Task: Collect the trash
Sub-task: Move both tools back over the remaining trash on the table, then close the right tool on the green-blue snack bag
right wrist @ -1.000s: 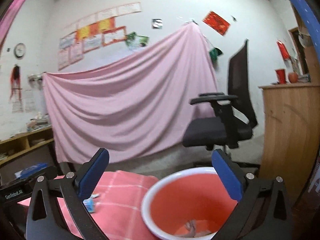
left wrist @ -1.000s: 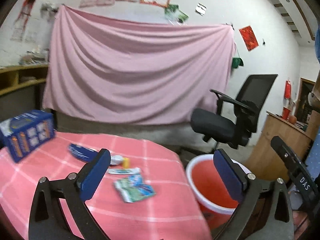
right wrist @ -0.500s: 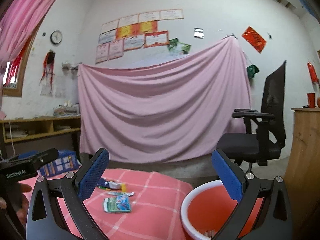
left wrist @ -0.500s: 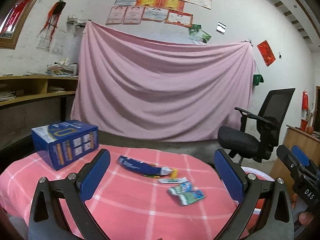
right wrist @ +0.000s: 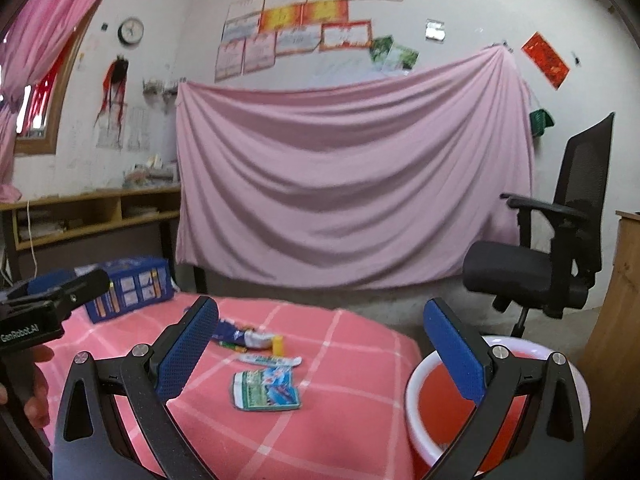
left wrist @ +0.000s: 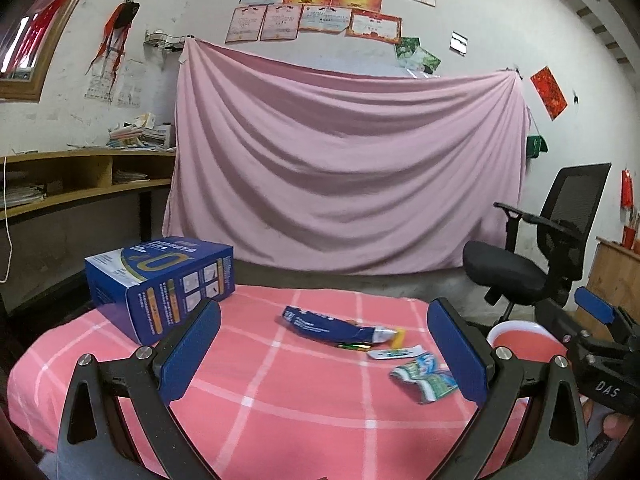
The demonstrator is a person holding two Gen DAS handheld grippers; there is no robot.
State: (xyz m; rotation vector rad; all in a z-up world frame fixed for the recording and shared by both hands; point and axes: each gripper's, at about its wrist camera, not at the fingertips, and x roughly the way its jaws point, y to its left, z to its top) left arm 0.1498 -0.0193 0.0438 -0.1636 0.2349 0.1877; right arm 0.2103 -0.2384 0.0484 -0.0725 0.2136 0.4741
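Note:
Trash lies on the pink checked tablecloth (left wrist: 256, 392): a blue toothpaste tube (left wrist: 336, 330) with a yellow cap, a thin white strip wrapper (left wrist: 394, 354), and a crumpled green and blue packet (left wrist: 424, 378) (right wrist: 266, 392). The tube (right wrist: 244, 336) and the strip wrapper (right wrist: 272, 359) also show in the right wrist view. A red basin (right wrist: 520, 412) (left wrist: 520, 338) with a white rim stands off the table's right edge. My left gripper (left wrist: 324, 352) hovers open and empty above the table's near side. My right gripper (right wrist: 320, 352) is open and empty, between packet and basin.
A blue cardboard box (left wrist: 160, 284) sits at the table's far left. A black office chair (left wrist: 540, 256) stands behind the basin, with a wooden cabinet (right wrist: 620, 312) at the right. A pink sheet (left wrist: 348, 168) hangs on the back wall, and wooden shelves (left wrist: 80, 176) line the left.
Both grippers have swung left, away from the basin and over the table. The box, tube and wrappers came into fuller view. Both grippers stayed open.

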